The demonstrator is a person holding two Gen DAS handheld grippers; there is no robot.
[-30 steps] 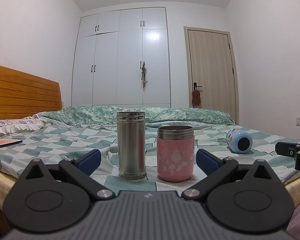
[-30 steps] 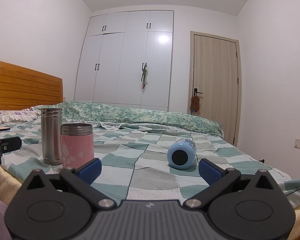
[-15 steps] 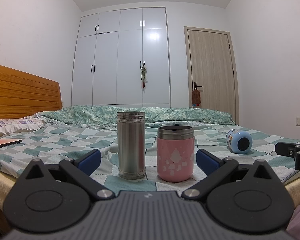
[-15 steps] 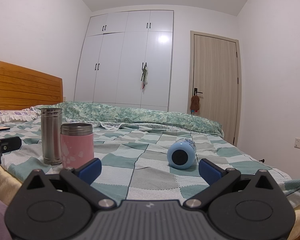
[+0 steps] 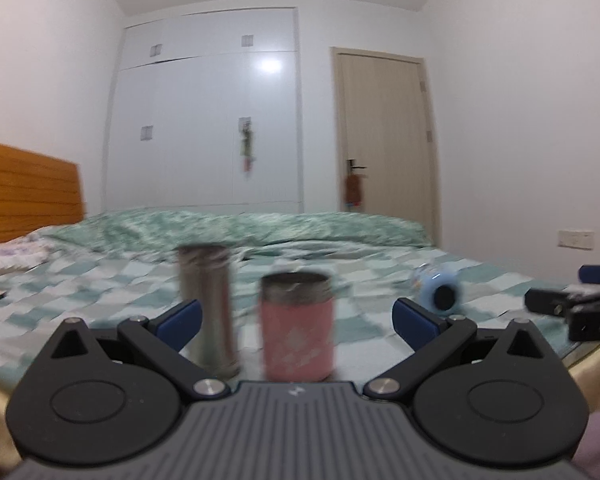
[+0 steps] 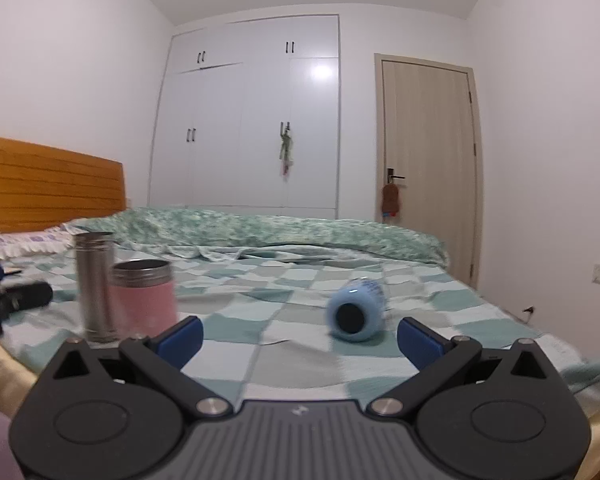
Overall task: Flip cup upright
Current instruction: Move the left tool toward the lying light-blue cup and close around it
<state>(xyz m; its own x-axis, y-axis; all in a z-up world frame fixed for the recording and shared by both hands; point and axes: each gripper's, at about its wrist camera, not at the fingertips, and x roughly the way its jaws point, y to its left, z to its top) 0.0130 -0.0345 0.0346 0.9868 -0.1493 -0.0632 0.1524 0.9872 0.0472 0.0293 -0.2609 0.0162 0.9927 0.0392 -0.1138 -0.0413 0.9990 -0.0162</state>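
**A:** What are the jaws of each tool doing?

**B:** The left gripper [image 5: 296,316] is hovering with its jaws spread wide apart and holding nothing; the right gripper [image 6: 300,334] is doing the same, jaws apart and empty.

**A:** Where is the task's object lying relative to them?

**B:** The blue cup [image 6: 356,310] is lying on its side on the bed [image 6: 260,320], just ahead of the right jaws and nearer the right-hand blue pad than the left, one dark circular end facing the camera. From the left gripper it is sitting well off to the right [image 5: 438,292], beyond the right-hand jaw.

**A:** What is standing ahead of the left jaws?

**B:** A pink cup [image 5: 298,326] is standing upright between the jaws and slightly beyond them, with a steel flask [image 5: 208,304] upright just to its left. Both views are blurring, so detail is limited.

**A:** How far along is the task?

**B:** Judging by the layout, nothing is done yet: the blue cup is still lying down and untouched. Approaching, gripping, turning it and setting it on its base are all remaining.

**A:** Is anything showing inside the containers?

**B:** No. The interiors of the pink cup and the flask are sitting out of sight, and whether the blue cup's dark end is its mouth or its base cannot be told.
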